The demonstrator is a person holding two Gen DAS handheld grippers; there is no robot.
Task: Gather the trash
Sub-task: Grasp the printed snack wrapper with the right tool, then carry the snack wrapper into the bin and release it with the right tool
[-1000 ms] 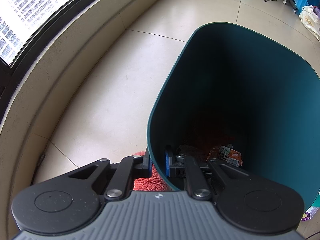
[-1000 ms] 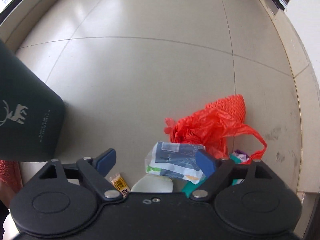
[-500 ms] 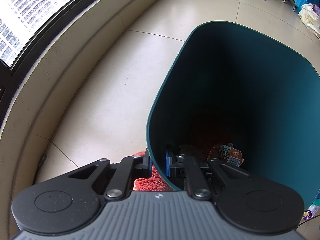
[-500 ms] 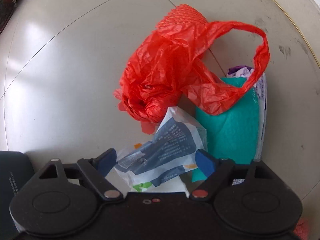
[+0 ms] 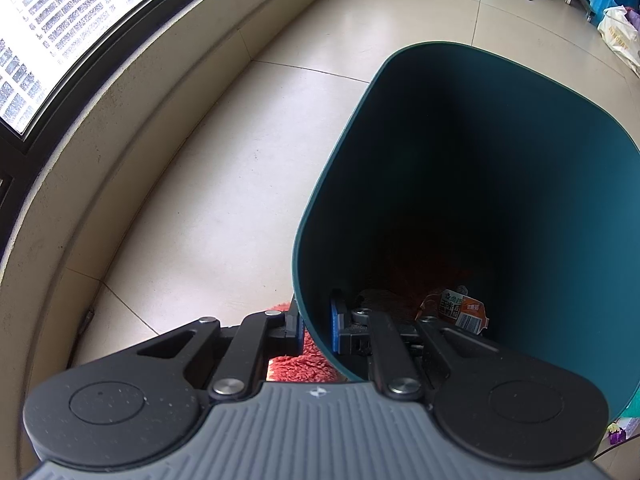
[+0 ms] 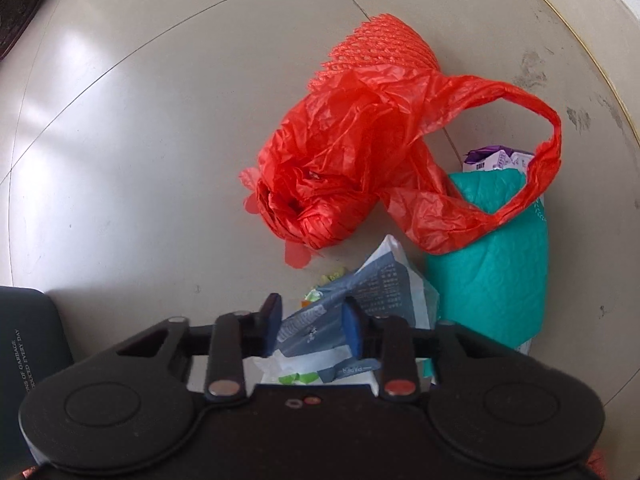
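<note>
Binned: one snack wrapper (image 5: pixel 464 310). Your left gripper (image 5: pixel 316 326) pinches the teal bin (image 5: pixel 500 160) wall; your right gripper (image 6: pixel 312 322) is closing on the blue-white pouch (image 6: pixel 360 300) — red bag (image 6: pixel 352 168) at 12 o'clock, teal pack (image 6: pixel 488 272) at 2 remain.

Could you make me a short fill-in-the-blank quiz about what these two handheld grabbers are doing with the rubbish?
1. The left gripper has its fingers shut on the rim of the dark green ____.
2. The right gripper is closing on a blue and white ____.
3. The crumpled plastic bag on the floor is ____ in colour.
4. The teal packet lies partly under that bag's ____.

Missing words: bin; wrapper; red; handle
</note>
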